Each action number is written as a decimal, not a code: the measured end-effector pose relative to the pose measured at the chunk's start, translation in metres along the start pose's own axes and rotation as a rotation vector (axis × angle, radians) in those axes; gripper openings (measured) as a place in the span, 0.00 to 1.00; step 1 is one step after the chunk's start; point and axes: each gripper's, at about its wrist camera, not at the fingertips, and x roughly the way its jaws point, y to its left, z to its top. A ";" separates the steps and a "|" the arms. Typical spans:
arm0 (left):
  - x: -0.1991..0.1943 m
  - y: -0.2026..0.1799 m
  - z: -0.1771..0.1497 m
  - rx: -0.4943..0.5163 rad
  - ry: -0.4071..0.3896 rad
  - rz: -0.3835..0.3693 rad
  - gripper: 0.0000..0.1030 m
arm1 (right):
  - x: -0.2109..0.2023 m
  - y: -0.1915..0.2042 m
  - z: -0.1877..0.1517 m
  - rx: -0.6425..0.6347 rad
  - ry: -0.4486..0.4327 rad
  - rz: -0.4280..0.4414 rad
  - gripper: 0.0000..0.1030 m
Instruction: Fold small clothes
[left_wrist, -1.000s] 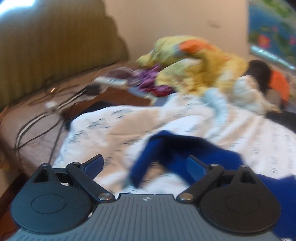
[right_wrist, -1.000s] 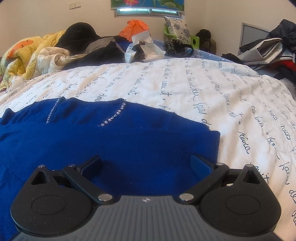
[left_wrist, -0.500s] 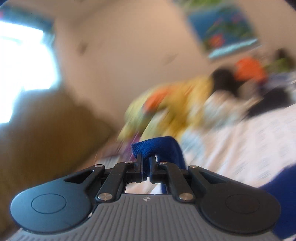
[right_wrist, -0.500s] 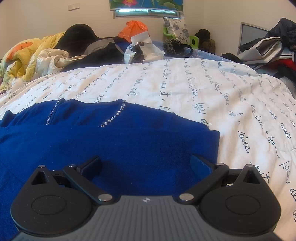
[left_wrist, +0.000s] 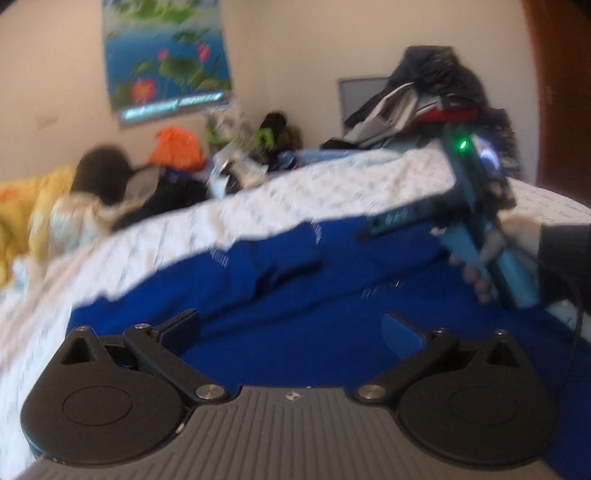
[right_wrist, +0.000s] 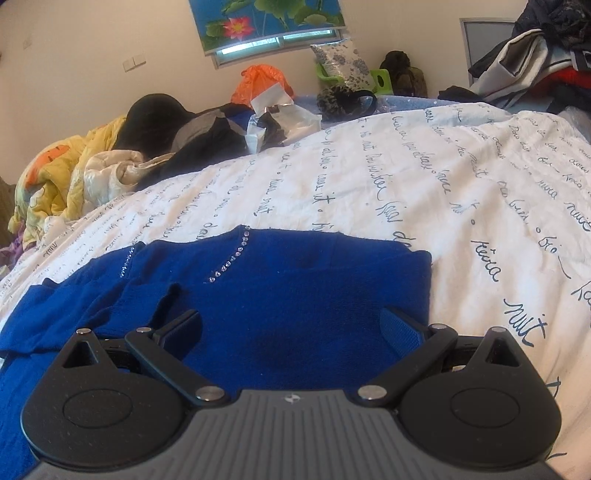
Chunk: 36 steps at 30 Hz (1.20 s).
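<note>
- Left gripper (left_wrist: 290, 326): nearest in the left wrist view, jaws opening wide, nothing pinched; blue fabric lying beyond and beneath the fingers.
- Right gripper (right_wrist: 291, 326): jaws spread wide, empty, poised over the near part of the garment.
- Blue sweater (right_wrist: 280, 295): spread flat on the bed, just ahead of both grippers; long axis running near to far in the right wrist view, beaded neckline (right_wrist: 227, 264) pointing away toward the far wall; one sleeve folded across the left side.
- White bedspread (right_wrist: 424, 184): script-printed, beneath and beyond the sweater.
- Person's hand (left_wrist: 491, 254): gripping the other tool, right of the sweater.
- Clothes pile (right_wrist: 155, 140) and lotus poster (right_wrist: 266, 22): farthest back.
</note>
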 end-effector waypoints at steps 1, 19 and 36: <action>0.000 0.006 -0.010 -0.034 0.021 0.018 1.00 | 0.001 0.004 0.002 -0.011 0.018 -0.013 1.00; 0.001 0.071 -0.041 -0.331 0.169 0.103 1.00 | 0.062 0.091 0.044 0.142 0.376 0.177 0.12; 0.014 0.068 -0.034 -0.329 0.173 0.109 1.00 | -0.001 -0.041 0.040 0.521 0.262 0.359 0.15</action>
